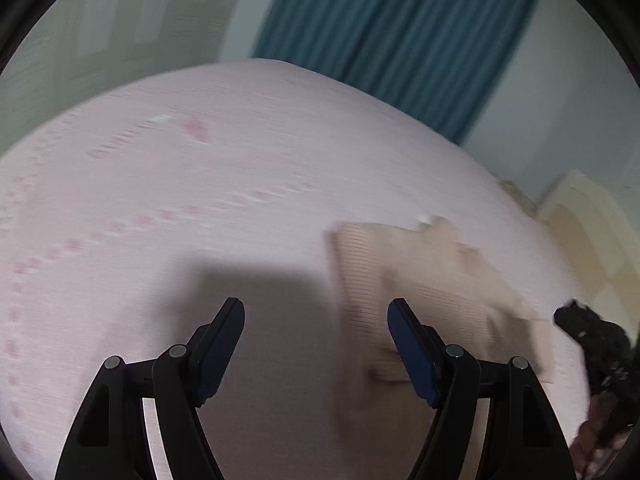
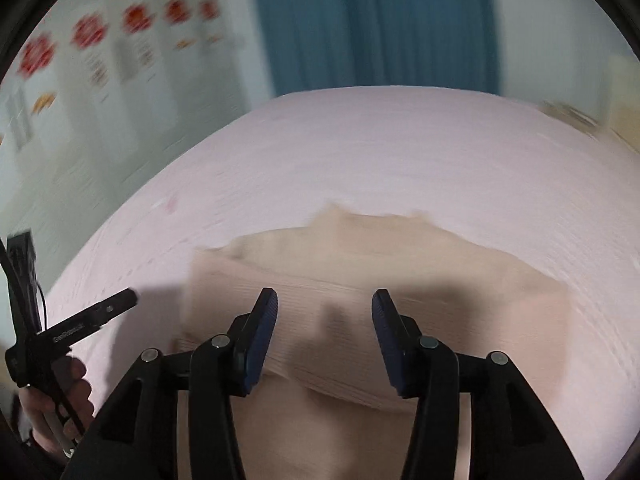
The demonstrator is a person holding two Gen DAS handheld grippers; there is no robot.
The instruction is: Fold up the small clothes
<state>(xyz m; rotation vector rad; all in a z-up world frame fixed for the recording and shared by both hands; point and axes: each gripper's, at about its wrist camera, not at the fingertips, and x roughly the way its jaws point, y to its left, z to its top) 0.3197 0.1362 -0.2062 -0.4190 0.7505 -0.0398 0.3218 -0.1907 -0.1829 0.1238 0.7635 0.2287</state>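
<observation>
Right gripper (image 2: 324, 322): jaws apart, nothing between them, poised above garment. Left gripper (image 1: 316, 330): jaws wide, empty, over bare sheet. Bed (image 1: 240, 184): pale pink sheet. Garment (image 2: 360, 276): beige, fine-ribbed, small, lying flat on bed, partly folded, blurred.

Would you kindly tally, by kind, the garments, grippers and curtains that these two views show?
Beige ribbed garment on the pink bed sheet: 1
Grippers, left gripper and right gripper: 2
Blue curtain: 1
Total: 4
</observation>
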